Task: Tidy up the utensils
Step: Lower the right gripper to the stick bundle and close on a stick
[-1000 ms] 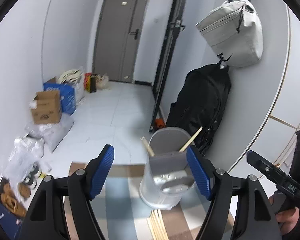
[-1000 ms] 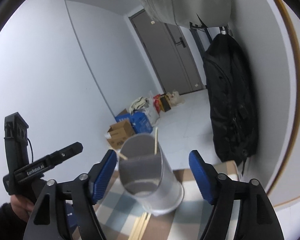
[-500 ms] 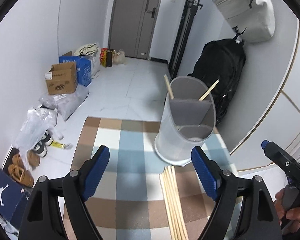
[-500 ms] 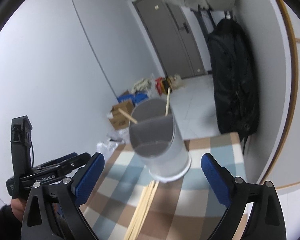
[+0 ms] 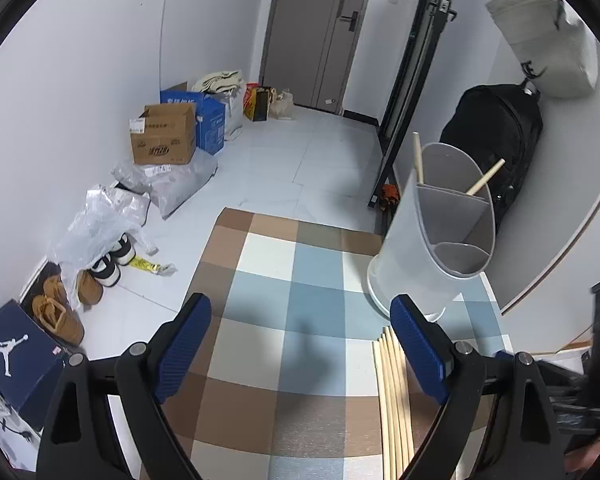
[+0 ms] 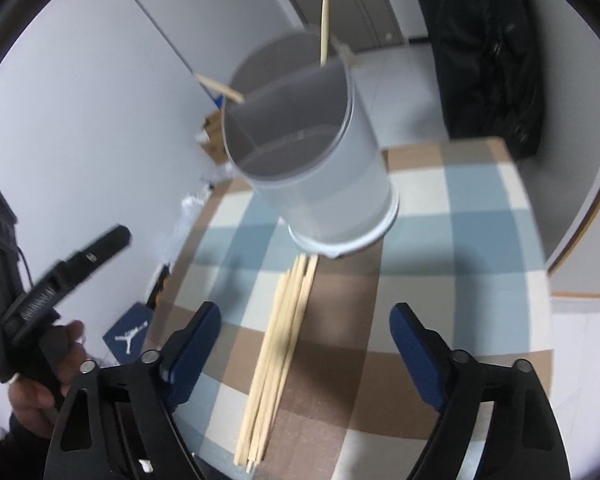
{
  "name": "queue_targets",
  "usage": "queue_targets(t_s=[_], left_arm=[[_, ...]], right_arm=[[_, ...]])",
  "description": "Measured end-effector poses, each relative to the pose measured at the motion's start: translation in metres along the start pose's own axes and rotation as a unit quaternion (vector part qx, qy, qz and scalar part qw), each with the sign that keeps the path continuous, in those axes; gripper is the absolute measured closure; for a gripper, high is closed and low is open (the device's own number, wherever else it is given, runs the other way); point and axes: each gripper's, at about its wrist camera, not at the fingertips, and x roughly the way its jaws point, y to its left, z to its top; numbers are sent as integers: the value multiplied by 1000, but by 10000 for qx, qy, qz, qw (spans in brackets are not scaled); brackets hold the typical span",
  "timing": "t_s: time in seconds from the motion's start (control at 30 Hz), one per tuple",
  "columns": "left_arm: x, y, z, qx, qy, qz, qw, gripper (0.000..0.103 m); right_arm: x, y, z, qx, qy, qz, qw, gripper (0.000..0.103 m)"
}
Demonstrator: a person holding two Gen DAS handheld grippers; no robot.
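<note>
A white divided utensil holder (image 5: pixel 436 240) (image 6: pixel 312 160) stands on a checked cloth (image 5: pixel 300 300) (image 6: pixel 460 216), with two wooden chopsticks (image 5: pixel 418 158) (image 6: pixel 324 28) sticking out of its rear compartment. Several loose wooden chopsticks (image 5: pixel 394 396) (image 6: pixel 280 352) lie side by side on the cloth just in front of the holder. My left gripper (image 5: pixel 300 352) is open and empty above the cloth, left of the loose chopsticks. My right gripper (image 6: pixel 304 348) is open and empty, with the loose chopsticks lying between its fingers below.
The left gripper's body and the hand holding it (image 6: pixel 40 308) show at the left of the right wrist view. A black backpack (image 5: pixel 496 140) and a grey bag (image 5: pixel 540 36) hang on the wall behind the holder. Boxes (image 5: pixel 164 136), bags and shoes (image 5: pixel 60 312) lie on the floor at left.
Both grippers have pulled back and tilted down from the holder. More of the cloth and the loose chopsticks have come into view; the right gripper now hangs over the chopsticks.
</note>
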Motion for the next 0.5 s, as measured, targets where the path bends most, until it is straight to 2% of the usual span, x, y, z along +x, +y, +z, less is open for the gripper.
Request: queue_targets(t_s=[0.03, 0.1, 0.27, 0.33, 0.5], left_arm=[[0, 2, 1, -12, 19, 24, 10000, 15], [0, 5, 0, 12, 30, 55, 10000, 15], [7, 10, -1, 110, 105, 273, 9995, 15], [9, 11, -1, 131, 164, 289, 9994, 15], [8, 17, 0, 88, 201, 282, 9994, 15]], right_arm=[[6, 2, 0, -18, 91, 0, 10000, 37], [18, 6, 1, -55, 243, -66, 9997, 39], [55, 11, 12, 182, 669, -237, 9973, 50], [67, 9, 16, 338, 882, -368, 9948, 66], [81, 11, 21, 289, 928, -651, 9931, 70]])
